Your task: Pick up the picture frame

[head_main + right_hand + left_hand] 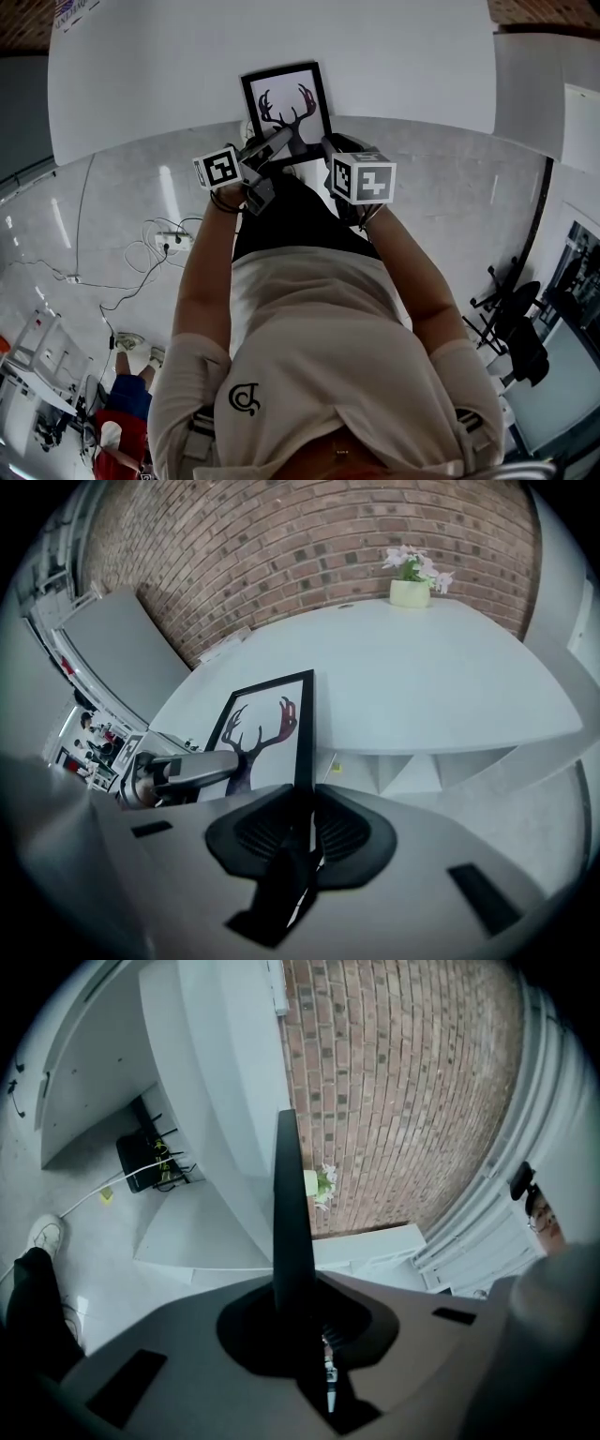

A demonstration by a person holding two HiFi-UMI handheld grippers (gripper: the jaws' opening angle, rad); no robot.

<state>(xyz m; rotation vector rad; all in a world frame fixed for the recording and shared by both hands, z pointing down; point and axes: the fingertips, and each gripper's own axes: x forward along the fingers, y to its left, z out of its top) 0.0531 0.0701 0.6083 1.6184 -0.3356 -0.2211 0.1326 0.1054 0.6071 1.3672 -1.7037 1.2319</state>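
The black rectangular picture frame with an antler print sits over the near edge of the white bench. The left claw pinches its lower left edge and the right claw pinches its right edge. Whether the frame touches the bench is unclear.

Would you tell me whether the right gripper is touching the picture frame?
Touching: in the right gripper view, the right gripper has its pads clamped on the black edge of the picture frame.
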